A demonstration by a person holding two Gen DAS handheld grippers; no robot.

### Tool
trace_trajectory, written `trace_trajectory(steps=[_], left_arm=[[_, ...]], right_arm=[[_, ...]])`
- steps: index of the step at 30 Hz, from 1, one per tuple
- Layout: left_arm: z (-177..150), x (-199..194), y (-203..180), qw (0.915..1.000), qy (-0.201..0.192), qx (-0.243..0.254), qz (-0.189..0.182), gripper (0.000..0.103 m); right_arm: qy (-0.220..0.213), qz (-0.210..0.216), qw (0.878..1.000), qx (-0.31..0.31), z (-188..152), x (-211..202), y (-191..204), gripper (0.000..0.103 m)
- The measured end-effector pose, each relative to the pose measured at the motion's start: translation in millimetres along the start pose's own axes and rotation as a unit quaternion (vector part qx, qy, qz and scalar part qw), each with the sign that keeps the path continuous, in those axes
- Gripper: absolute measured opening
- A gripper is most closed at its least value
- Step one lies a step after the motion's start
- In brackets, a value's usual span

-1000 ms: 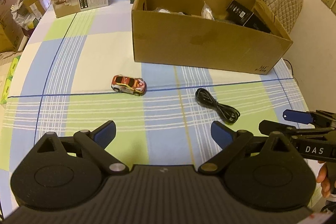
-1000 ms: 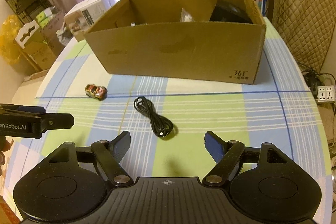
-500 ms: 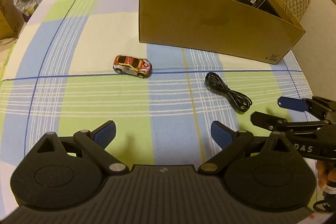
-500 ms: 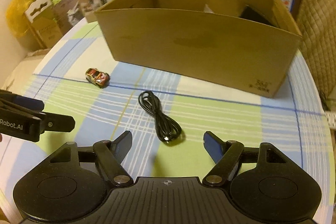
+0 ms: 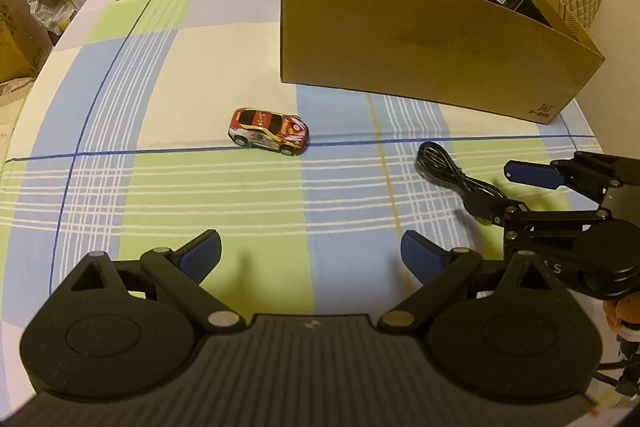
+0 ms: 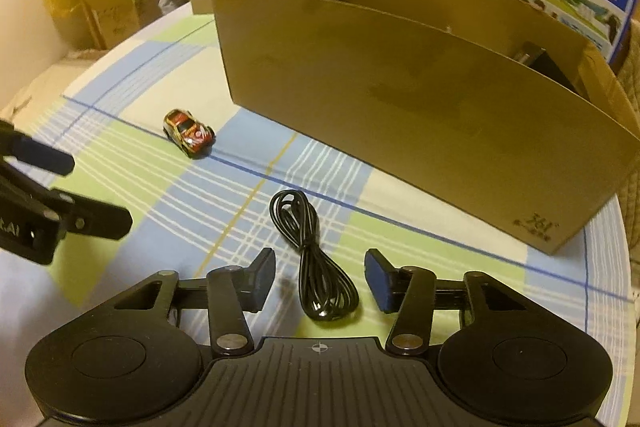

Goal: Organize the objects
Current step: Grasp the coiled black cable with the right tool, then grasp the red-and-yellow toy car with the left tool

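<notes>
My right gripper gapes around the limp cable (light, floppy); I'd pinch its bundled middle.

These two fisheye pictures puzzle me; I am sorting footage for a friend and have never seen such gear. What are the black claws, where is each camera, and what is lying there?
No robot here: a person carries a two-finger gripper in each hand, with a camera on each looking along its fingers. One picture comes from the left gripper, the other from the right gripper; each also shows the other at its edge. Both are open and hold nothing. On the checked tablecloth lie a toy car and a coiled black cable, which sits between the right gripper's fingers, not yet gripped. Behind stands an open cardboard box with a few things already inside.
</notes>
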State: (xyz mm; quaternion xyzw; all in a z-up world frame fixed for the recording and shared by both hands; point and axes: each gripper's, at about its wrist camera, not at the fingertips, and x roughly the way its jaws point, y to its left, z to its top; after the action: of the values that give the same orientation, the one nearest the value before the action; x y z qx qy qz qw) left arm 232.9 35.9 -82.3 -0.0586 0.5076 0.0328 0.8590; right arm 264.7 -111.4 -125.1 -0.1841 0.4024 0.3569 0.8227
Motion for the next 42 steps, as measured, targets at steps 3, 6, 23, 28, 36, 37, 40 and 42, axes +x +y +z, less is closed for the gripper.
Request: trace_trajectory(steps=[3,6,23,28,36,37,40,42], left_arm=[[2.3,3.0,1.6,1.0,-0.002,0.002,0.003,0.095],[4.2,6.6,2.7,1.0,-0.001,0.005,0.006,0.094],[20.7,29.6,11.1,0.9998,-0.004,0.016,0.01,0.093],[28.3,44.0,18.4,0.9995,-0.006,0.028,0.016,0.093],[47.1,67.3,23.5,0.998,-0.018,0.059,0.007,0.093],[49.4,69.9,23.7,0.9978,-0.021,0.063,0.008,0.093],[55.1,77.8,24.5,0.9972,-0.024,0.07,0.006,0.09],[58.1,82.7,24.7,0.9967,-0.023,0.077,0.003,0.084]], right_arm=[[0.003,-0.001,1.0,-0.014,1.3,7.4,2.3,0.043],[0.009,0.002,1.0,-0.022,2.8,14.4,3.8,0.035],[0.015,-0.035,0.997,0.066,-0.9,11.6,-38.8,0.019],[0.02,-0.056,0.993,0.103,-8.3,6.7,-61.0,0.019],[0.02,-0.069,0.992,0.107,-11.5,4.1,-67.2,0.019],[0.02,-0.069,0.992,0.107,-11.4,3.8,-67.7,0.019],[0.02,-0.067,0.992,0.107,-10.5,2.8,-67.2,0.019],[0.02,-0.067,0.992,0.107,-11.4,1.0,-67.6,0.019]])
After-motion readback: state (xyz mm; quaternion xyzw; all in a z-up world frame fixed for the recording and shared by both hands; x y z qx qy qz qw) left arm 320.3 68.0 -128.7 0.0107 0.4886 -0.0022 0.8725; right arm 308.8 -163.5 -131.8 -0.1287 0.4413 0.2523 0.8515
